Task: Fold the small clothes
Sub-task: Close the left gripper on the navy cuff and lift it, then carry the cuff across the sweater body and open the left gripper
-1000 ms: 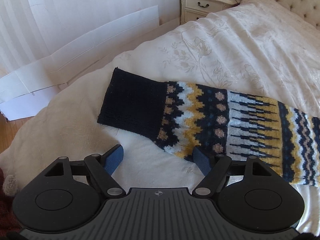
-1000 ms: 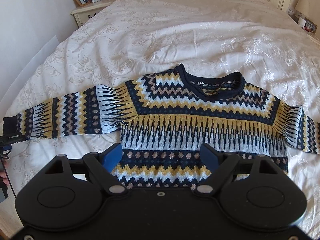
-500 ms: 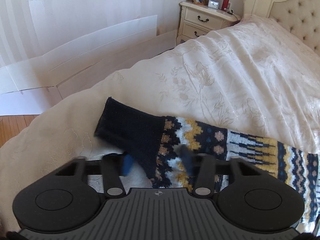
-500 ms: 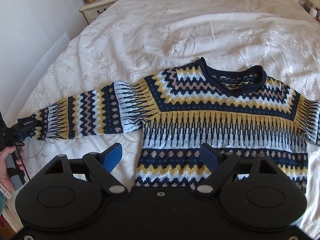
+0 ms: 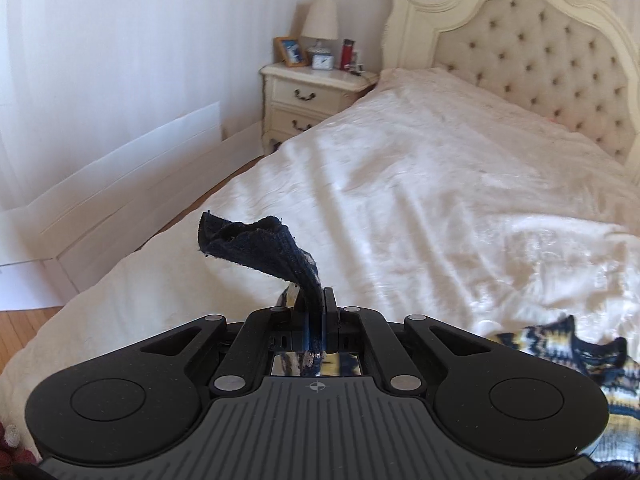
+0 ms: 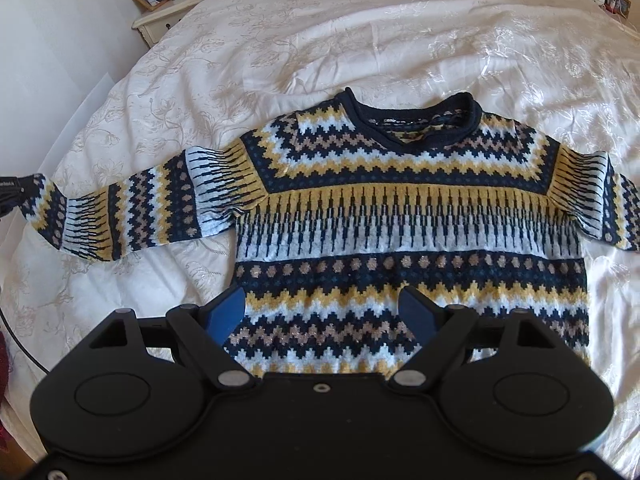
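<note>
A navy, yellow and white patterned knit sweater lies flat on the bed, front up, collar toward the headboard. Its left sleeve stretches out to the left. My left gripper is shut on the navy cuff of that sleeve and holds it lifted above the bedspread; the cuff sticks out past the fingers. Part of the sleeve shows at the right. My right gripper is open and empty, just above the sweater's lower hem.
The white embroidered bedspread covers the bed. A cream nightstand with lamp, frame, clock and red bottle stands beside the tufted headboard. The bed's left edge drops to a wood floor and a white wall panel.
My left gripper closed on the sleeve cuff and lifted it off the bed, tilting its view up toward the headboard. My right gripper moved slightly closer over the sweater's hem, still open.
</note>
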Demonstrator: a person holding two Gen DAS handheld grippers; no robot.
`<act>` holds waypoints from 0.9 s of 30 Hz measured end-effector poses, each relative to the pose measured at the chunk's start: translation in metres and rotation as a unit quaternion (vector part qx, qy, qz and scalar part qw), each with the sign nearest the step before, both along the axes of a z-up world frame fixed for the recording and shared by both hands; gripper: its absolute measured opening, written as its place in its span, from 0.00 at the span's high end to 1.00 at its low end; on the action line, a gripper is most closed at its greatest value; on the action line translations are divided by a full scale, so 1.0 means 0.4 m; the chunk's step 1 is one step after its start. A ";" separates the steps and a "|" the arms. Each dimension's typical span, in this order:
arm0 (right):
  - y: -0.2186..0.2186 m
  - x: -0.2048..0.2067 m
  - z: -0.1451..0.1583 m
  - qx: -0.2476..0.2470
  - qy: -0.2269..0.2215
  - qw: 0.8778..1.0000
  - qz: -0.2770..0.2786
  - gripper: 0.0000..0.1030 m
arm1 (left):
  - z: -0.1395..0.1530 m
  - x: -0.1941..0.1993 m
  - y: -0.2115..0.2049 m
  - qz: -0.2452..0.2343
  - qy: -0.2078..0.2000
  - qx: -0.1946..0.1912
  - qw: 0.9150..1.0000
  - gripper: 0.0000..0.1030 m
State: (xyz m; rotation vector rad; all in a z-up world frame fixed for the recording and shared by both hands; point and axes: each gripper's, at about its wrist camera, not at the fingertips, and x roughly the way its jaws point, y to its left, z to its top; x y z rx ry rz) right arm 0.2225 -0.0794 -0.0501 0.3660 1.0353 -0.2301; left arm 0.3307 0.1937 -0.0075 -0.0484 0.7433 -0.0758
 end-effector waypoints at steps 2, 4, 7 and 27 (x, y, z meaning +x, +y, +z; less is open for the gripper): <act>-0.028 -0.028 -0.011 0.006 0.002 1.000 -0.003 0.18 | 0.034 -0.014 -0.078 -0.021 -0.009 -0.010 1.000 0.96; -0.059 -0.059 -0.022 0.012 0.005 1.000 -0.006 0.18 | 0.061 -0.032 -0.158 -0.039 -0.015 -0.020 0.999 0.96; -0.111 -0.100 -0.038 0.023 0.011 1.000 -0.005 0.18 | 0.085 -0.068 -0.284 -0.065 -0.023 -0.021 0.997 0.96; -0.497 -0.314 -0.074 0.020 0.016 0.998 -0.062 0.18 | -0.124 -0.299 -0.971 -0.236 0.062 0.004 0.970 0.90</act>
